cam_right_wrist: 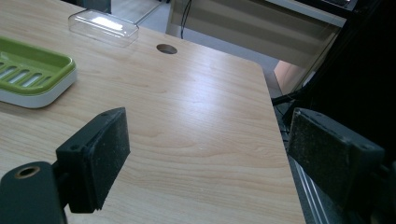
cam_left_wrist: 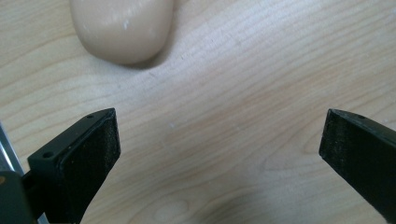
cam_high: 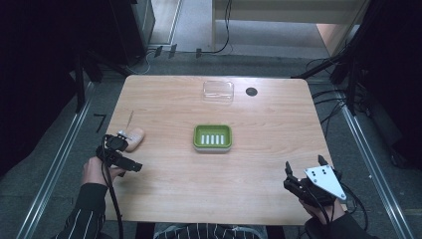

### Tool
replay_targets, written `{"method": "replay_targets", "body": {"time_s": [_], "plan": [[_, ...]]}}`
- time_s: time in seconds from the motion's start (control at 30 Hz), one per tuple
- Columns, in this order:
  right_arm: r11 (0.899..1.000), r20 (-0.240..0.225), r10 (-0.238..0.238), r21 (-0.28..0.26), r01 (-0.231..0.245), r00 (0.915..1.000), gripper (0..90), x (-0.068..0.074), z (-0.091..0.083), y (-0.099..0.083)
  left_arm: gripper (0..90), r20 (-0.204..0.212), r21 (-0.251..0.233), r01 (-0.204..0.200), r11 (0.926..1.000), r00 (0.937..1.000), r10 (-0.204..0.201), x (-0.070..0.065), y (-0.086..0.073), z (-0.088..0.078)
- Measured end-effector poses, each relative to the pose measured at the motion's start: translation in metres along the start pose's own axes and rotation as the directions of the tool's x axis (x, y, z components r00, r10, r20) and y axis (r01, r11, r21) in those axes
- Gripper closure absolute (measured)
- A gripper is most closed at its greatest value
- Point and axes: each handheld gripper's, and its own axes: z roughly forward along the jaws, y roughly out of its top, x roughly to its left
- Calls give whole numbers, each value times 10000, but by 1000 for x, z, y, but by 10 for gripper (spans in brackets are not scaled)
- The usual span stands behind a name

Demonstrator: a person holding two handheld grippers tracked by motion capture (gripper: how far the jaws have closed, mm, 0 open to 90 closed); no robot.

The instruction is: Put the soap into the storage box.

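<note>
A peach bar of soap (cam_high: 135,139) lies near the table's left edge. In the left gripper view the soap (cam_left_wrist: 122,28) sits just beyond and left of the jaws. My left gripper (cam_high: 123,149) is right next to it, open, with bare wood between its fingers (cam_left_wrist: 219,121). A green soap dish (cam_high: 212,137) with a white slotted floor rests at the table's middle, also seen in the right gripper view (cam_right_wrist: 32,70). My right gripper (cam_high: 304,165) hovers open at the front right corner, nothing between its pads (cam_right_wrist: 208,121).
A clear plastic lid (cam_high: 218,91) lies at the back centre of the wooden table (cam_high: 259,124), beside a round cable hole (cam_high: 251,91). The lid (cam_right_wrist: 103,27) and hole (cam_right_wrist: 166,48) sit far ahead of the right gripper. Cables and dark stands surround the table.
</note>
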Motion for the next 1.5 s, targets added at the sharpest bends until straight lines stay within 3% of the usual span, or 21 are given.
{"method": "replay_targets", "body": {"time_s": [0.67,1.13,1.5], "plan": [[9999,41,98,-31,-98,9999,136,-1,-1,0,0,-75,-306,-19,9995,10000,17,10,33,5],[10000,4,-11,34,11,10000,136,0,-1,0,0,172,-334,-46,9994,9998,52,17,53,14],[10000,-24,-5,0,5,10000,136,0,0,0,0,199,-382,76,9992,9998,-69,31,68,16]]}}
